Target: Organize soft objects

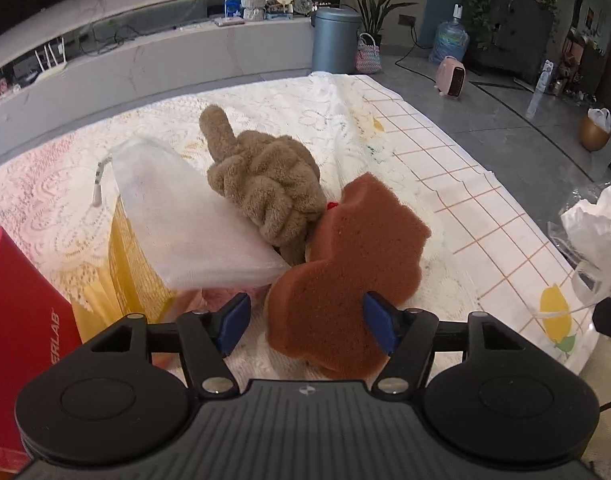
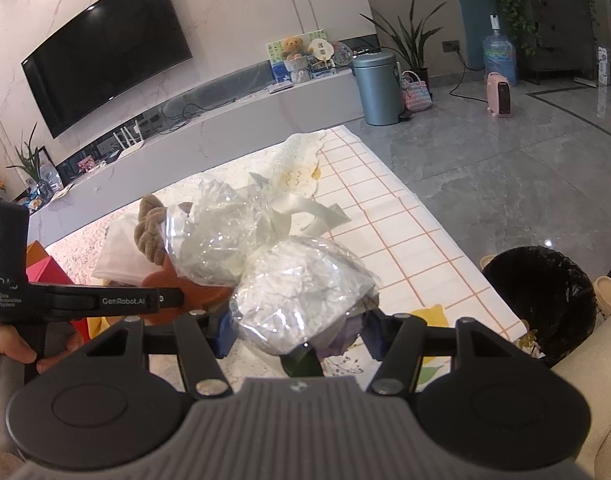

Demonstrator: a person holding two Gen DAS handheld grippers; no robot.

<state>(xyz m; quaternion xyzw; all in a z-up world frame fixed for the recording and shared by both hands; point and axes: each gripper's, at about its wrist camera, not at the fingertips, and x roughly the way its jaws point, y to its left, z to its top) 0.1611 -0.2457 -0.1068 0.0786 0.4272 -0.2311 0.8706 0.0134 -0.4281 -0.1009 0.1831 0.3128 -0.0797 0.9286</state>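
In the left wrist view my left gripper has its jaws apart, with a brown sponge between them; the right pad touches the sponge and the left pad stands clear. A tan plush toy lies behind the sponge. A white mesh pouch lies to the left of the plush. In the right wrist view my right gripper is shut on a crinkled clear plastic bag with white stuffing, held above the table. The plush and the sponge show behind the bag.
A red box and a yellow bag stand at the table's left. The table has a lace and grid cloth. A black waste bin stands on the floor to the right. The left gripper's body crosses the right view.
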